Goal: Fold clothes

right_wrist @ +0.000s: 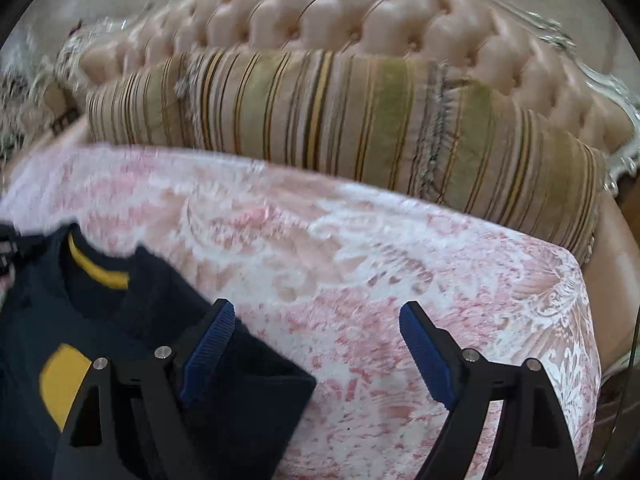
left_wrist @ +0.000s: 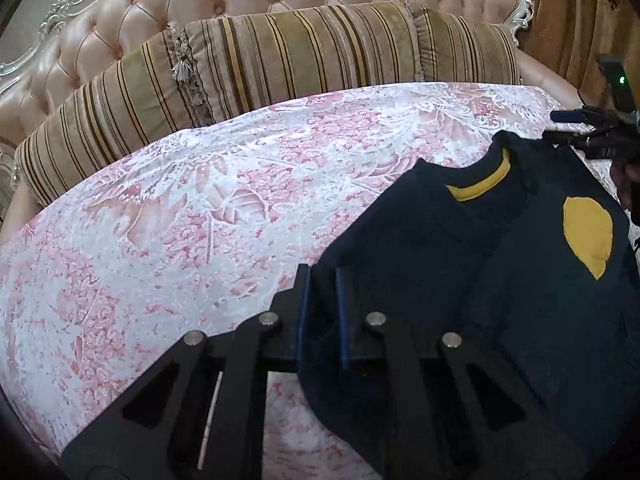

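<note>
Both grippers at navy sweater (left_wrist: 500,280) (left (left_wrist: 323,276) pinching)

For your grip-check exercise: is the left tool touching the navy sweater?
Touching. The left wrist view shows the left tool closed on the edge of the navy sweater.
</note>
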